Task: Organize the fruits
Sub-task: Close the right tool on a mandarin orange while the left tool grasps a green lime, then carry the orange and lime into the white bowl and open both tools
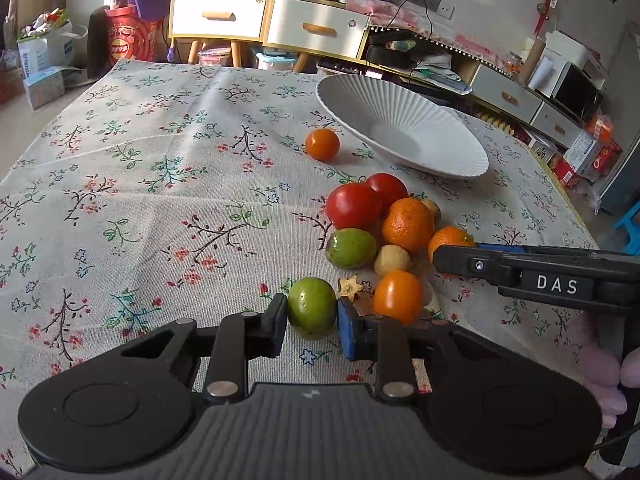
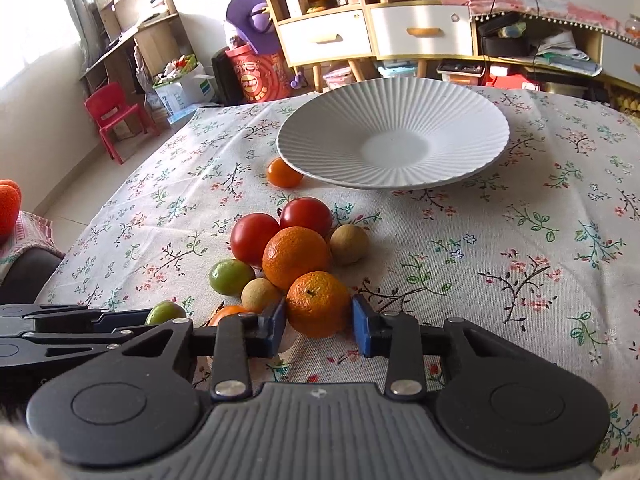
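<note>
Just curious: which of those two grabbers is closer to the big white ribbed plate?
Right, narrowly. The right gripper, jaws around a mandarin, faces the white ribbed plate across the fruit pile. The left gripper, holding a green fruit, sits farther back.

Left gripper point(image 1: 312, 322): black body, two round housings, ribbed grey centre plate, silver rivets at the linkage joints.
Left gripper pads point(image 1: 347, 330): blue facing on black fingers.
Right gripper point(image 2: 319, 326): same black build, ribbed grey plate, silver rivets, blue pads.
Marking: white letters "DAS" on the right gripper's side, beside a small silver screw.
Worn: fluffy pale pink sleeve point(image 1: 608, 384).
</note>
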The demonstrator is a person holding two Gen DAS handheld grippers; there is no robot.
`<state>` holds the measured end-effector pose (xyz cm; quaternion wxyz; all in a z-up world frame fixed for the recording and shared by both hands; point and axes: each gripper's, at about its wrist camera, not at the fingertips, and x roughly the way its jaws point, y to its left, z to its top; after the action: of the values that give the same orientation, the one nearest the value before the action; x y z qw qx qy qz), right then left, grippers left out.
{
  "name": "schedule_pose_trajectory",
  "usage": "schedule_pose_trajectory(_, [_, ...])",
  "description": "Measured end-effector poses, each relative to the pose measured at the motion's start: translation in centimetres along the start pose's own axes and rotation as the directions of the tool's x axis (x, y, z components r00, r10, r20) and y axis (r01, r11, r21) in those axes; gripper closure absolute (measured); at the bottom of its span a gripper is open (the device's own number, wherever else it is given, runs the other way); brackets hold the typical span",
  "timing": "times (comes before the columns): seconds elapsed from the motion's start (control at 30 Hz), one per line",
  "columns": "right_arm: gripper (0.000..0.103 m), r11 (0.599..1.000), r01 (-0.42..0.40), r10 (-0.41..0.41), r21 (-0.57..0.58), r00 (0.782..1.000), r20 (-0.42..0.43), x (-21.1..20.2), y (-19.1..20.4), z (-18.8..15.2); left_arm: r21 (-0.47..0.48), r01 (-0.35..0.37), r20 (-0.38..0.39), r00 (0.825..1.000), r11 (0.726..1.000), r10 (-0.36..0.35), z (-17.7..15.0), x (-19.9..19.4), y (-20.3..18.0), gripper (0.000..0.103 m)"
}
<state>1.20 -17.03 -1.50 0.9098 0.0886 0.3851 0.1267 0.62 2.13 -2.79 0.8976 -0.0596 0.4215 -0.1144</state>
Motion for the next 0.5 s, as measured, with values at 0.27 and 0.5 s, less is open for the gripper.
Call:
schedule_pose_trajectory(0.27, [0.071, 1.000, 0.019, -0.020, 0.012, 0.998, 0.068, -0.8, -1.3, 2.5, 0.030, 0.006, 0.066, 0.998, 1.000, -0.008, 3.4, 0.3, -2.3, 0.081])
schedule_pose_trajectory(0.5, [0.071, 0.999, 0.021, -0.024, 0.032, 0.995, 0.100, 0.7, -3.2, 4.5, 0.073, 0.020, 0.106, 0.994, 0.997, -0.028, 7.2, 2.2, -5.0, 0.081])
